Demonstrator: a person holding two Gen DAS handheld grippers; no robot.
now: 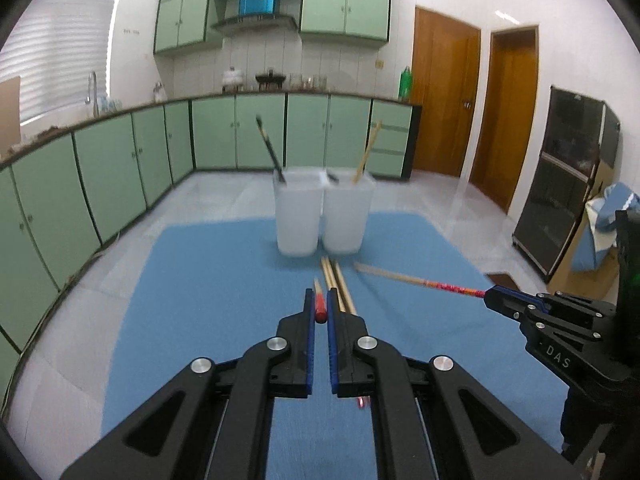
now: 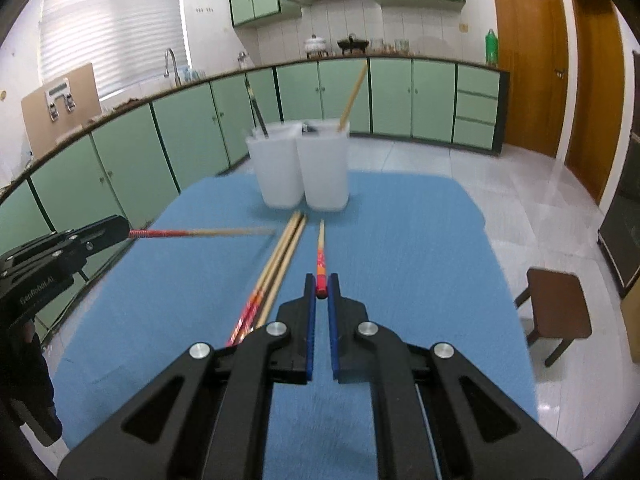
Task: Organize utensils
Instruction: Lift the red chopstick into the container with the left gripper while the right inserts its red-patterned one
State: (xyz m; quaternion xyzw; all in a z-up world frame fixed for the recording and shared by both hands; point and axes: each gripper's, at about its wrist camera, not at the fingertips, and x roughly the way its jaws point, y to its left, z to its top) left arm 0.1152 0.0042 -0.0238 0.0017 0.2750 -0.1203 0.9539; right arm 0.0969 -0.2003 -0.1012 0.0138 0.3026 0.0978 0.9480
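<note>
My left gripper [image 1: 320,295] is shut on the red end of a chopstick [image 1: 319,300] that points forward above the blue mat [image 1: 200,300]. In the right wrist view that gripper [image 2: 127,230] comes in from the left, its chopstick [image 2: 208,233] held level and blurred. My right gripper [image 2: 321,280] is shut on another red-patterned chopstick [image 2: 321,252], seen from the left wrist as gripper [image 1: 487,298] and chopstick [image 1: 416,280]. Several loose chopsticks [image 2: 280,256] lie on the mat. Two translucent white containers [image 2: 278,172] [image 2: 325,172] stand behind them, a black chopstick [image 2: 256,108] in the left and a wooden one [image 2: 352,96] in the right.
The mat covers a table whose far edge lies just behind the containers. A brown stool [image 2: 556,308] stands on the floor to the right. Green kitchen cabinets [image 1: 120,168] run along the left and back, and a dark glass cabinet [image 1: 568,184] stands at the right.
</note>
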